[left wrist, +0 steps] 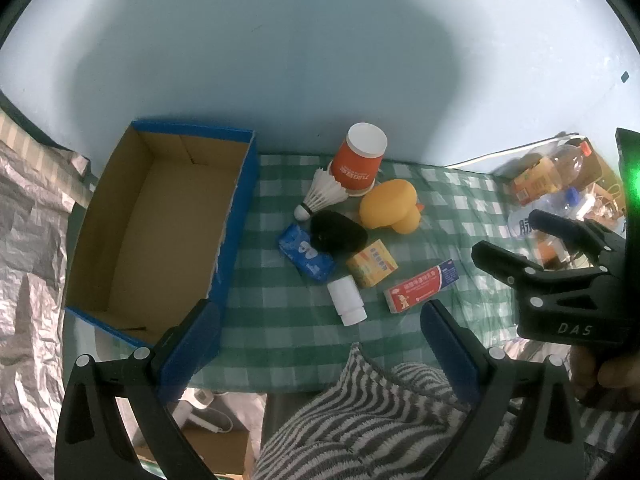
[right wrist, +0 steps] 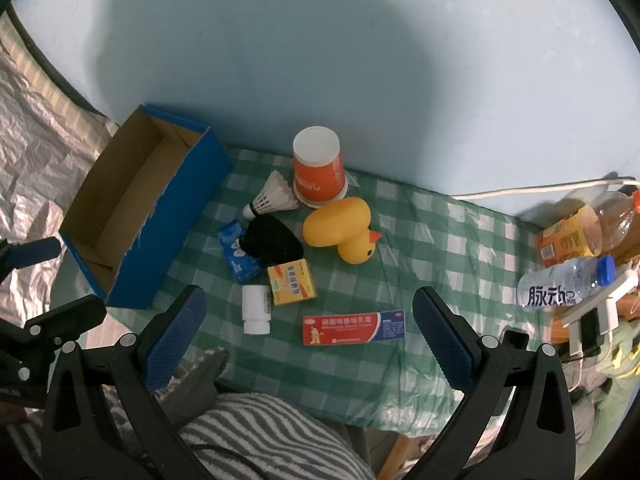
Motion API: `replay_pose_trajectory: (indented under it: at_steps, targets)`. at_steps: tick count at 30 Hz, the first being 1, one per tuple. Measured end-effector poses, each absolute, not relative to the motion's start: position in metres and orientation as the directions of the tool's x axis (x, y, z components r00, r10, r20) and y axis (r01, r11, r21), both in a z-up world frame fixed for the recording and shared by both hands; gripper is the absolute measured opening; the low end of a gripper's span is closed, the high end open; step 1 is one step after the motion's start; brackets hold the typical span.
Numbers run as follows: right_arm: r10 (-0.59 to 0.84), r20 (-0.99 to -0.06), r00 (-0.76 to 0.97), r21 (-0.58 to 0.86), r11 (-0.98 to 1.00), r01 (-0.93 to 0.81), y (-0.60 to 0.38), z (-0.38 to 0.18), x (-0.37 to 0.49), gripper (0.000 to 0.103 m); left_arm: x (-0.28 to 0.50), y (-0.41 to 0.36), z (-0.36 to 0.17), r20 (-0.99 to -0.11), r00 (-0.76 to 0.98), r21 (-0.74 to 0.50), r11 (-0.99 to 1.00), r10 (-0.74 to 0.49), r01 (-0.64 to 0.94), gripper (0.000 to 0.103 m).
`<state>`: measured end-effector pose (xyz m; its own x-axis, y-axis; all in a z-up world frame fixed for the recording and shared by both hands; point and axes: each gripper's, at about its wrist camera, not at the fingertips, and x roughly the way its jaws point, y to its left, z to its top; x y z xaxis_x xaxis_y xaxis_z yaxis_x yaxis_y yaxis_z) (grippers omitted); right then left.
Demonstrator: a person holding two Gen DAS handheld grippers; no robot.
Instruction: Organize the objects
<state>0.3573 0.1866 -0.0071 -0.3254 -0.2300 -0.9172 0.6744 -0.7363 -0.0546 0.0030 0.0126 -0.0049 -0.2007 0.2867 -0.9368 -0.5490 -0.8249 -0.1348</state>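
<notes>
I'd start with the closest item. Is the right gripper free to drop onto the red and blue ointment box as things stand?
Probably yes. The right gripper is open and empty, and the ointment box lies flat on the checked cloth, apart from the white bottle and yellow box, with nothing over it.

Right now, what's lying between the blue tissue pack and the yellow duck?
A black fuzzy object lies between the tissue pack and the duck, clearest in the right wrist view.
</notes>
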Motion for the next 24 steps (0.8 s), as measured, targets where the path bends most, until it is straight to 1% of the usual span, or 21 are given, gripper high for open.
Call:
replay_pose_trajectory:
  at_steps: [15, 19, 21, 22, 24]
  targets:
    - [-0.184, -0.918, -0.350, -0.058, -0.813, 0.580, 0.1840, -0.0074, 0.3560, 0.102, 0.0024, 0.0134, -0.0044, -0.939, -0.160, -0.130, -0.746, 0.303, -0.653, 0.102]
    - [-0.176, -0.919, -0.354, -0.059, -0.824, 0.563, 0.1838, -0.0072, 0.3552, 0.102, 0.0023, 0.0134, -0.0043, -0.940, -0.121, -0.128, -0.659, 0.319, -0.741, 0.102]
    - [-0.166, -0.919, -0.357, -0.059, -0.839, 0.541, 0.1836, -0.0078, 0.3549, 0.102, 0.0023, 0.0134, -0.0043, -0.940, -0.119, -0.128, -0.653, 0.320, -0.746, 0.102]
    - [-0.161, -0.919, -0.359, -0.060, -0.845, 0.531, 0.1833, -0.0079, 0.3546, 0.102, 0.0023, 0.0135, -0.0043, -0.940, -0.097, -0.127, -0.601, 0.326, -0.789, 0.102]
    - [-0.158, -0.920, -0.360, -0.061, -0.848, 0.527, 0.1836, -0.0085, 0.3558, 0.102, 0.0024, 0.0135, -0.0043, -0.940, -0.081, -0.127, -0.562, 0.331, -0.817, 0.102]
